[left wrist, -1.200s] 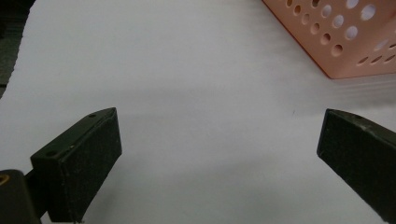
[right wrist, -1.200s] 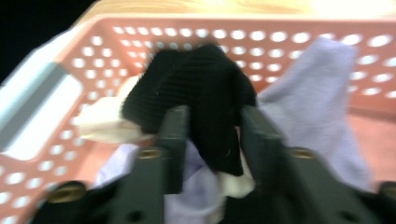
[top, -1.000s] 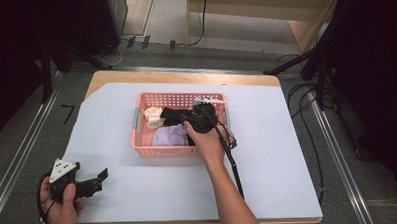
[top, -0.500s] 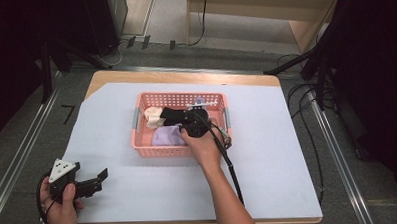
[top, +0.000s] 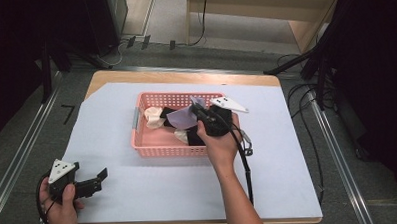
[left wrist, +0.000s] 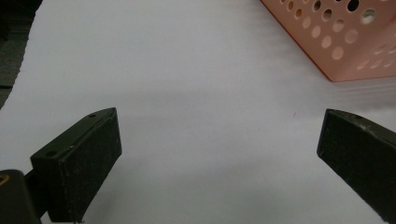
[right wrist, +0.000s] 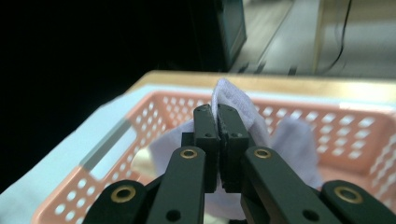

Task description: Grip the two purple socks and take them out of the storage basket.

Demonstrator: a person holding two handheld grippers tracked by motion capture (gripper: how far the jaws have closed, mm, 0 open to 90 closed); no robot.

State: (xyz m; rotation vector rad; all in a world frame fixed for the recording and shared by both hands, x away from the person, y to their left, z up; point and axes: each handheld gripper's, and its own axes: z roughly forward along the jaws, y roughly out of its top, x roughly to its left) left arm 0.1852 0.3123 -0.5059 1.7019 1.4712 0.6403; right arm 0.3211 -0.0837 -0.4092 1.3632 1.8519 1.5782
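Black jaws of the left gripper [top: 99, 176] are standing wide apart and empty, resting idle on the white sheet [top: 154, 193] at the near left corner, well apart from the work. Farther off, the right gripper [right wrist: 217, 122] is pinching a lavender sock [right wrist: 243, 112] tight and is now lifting it up out of the pink basket [top: 160, 149]; a second ago it was down among the clothes. That means the sock is coming free, while cream socks [top: 153, 116] and dark ones are staying inside.
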